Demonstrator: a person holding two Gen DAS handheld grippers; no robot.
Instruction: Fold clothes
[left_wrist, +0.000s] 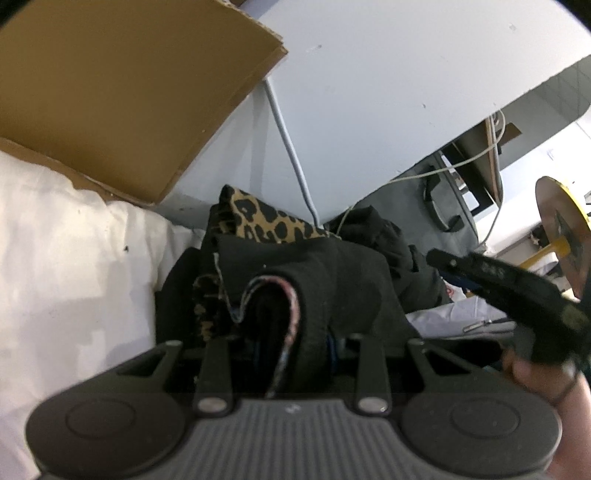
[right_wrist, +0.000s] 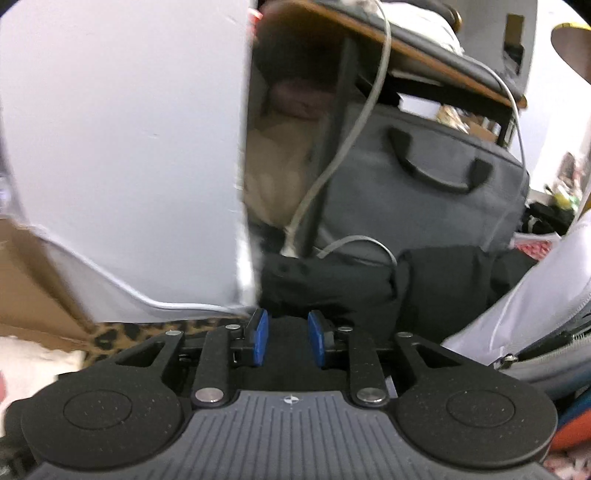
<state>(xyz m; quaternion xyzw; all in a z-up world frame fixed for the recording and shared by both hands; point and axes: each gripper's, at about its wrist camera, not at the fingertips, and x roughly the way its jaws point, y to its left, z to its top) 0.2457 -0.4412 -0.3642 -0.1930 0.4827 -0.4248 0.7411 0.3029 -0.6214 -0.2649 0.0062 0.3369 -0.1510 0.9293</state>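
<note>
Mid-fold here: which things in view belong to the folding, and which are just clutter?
In play: black garment, bunched in the left gripper; leopard-print cloth; right gripper, fingers apart, empty.
Lying about: cardboard box; grey bag; white cable.

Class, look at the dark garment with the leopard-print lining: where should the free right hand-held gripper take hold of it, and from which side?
Probably the black fabric bunched just ahead of the open right hand-held gripper. Come straight forward and slightly down: that fold stands up thick enough to pinch. The left hand-held gripper already clamps the garment's rolled edge, leopard lining behind.
</note>
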